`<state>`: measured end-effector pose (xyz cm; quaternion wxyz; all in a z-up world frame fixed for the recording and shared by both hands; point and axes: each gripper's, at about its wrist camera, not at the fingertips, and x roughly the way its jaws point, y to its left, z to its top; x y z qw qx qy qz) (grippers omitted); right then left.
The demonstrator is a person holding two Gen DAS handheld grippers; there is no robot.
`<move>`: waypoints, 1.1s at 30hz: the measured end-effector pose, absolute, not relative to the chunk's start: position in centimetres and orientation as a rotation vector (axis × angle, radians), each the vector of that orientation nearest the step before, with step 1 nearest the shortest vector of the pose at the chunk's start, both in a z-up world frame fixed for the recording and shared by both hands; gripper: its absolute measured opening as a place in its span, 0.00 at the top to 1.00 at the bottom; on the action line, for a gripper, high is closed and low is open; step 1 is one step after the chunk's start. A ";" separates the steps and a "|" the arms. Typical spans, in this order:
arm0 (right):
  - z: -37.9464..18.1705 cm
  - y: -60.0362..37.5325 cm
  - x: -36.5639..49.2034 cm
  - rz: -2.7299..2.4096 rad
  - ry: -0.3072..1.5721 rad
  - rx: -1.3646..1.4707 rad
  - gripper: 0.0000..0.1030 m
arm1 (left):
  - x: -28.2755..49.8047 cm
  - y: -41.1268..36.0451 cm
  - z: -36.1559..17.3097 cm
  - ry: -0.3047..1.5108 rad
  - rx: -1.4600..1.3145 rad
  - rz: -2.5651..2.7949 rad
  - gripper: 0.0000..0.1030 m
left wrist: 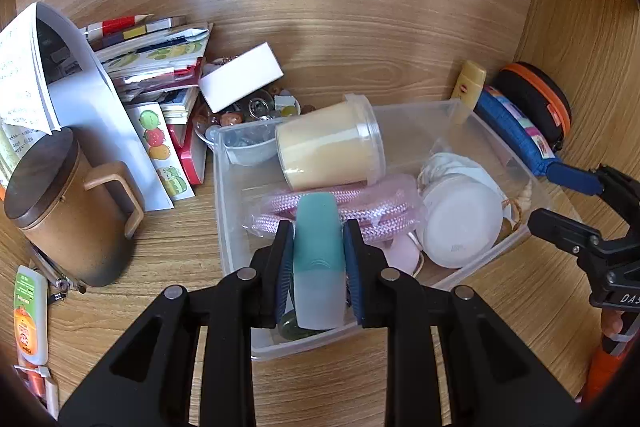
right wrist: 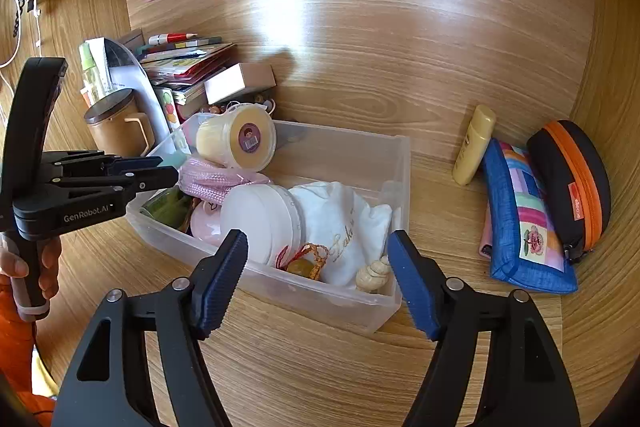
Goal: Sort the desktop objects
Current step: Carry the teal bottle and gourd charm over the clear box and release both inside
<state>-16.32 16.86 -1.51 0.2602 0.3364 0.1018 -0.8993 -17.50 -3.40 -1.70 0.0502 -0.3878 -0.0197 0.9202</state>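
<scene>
A clear plastic bin [left wrist: 224, 195] stands on the wooden desk. It holds a cream jar [left wrist: 328, 147] lying on its side, a pink rope [left wrist: 360, 211], a white round tub [left wrist: 460, 219], a white cloth pouch [right wrist: 344, 223] and a small shell [right wrist: 376, 273]. My left gripper [left wrist: 319, 231] is shut on a teal-capped frosted bottle [left wrist: 318, 267], held over the bin's near left part. In the right wrist view the left gripper [right wrist: 168, 173] reaches in from the left. My right gripper [right wrist: 316, 243] stands open over the bin's near right corner with nothing gripped.
A lidded brown mug [left wrist: 68, 211], a pile of books and papers [left wrist: 152, 67] and a white box [left wrist: 240, 83] crowd the left. A yellow tube [right wrist: 474, 147], a blue patchwork pouch [right wrist: 524, 219] and a black-orange case [right wrist: 572, 179] lie right of the bin. Wooden walls enclose the desk.
</scene>
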 end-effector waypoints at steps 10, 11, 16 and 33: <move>-1.3 16.7 -15.9 -2.437 0.278 0.899 0.22 | -17.2 -3.1 -1.8 -0.044 -1.186 2.809 0.67; -1.3 16.7 -15.9 -2.439 0.281 0.897 0.22 | -17.1 -3.1 -1.8 -0.038 -1.183 2.815 0.64; -1.2 16.3 -15.9 -2.439 0.301 0.892 0.21 | -16.5 -2.9 -1.3 -0.015 -1.158 2.833 0.53; -0.2 15.8 -14.7 -2.466 0.347 0.859 0.15 | -14.1 -3.0 0.6 0.065 -1.062 2.946 0.10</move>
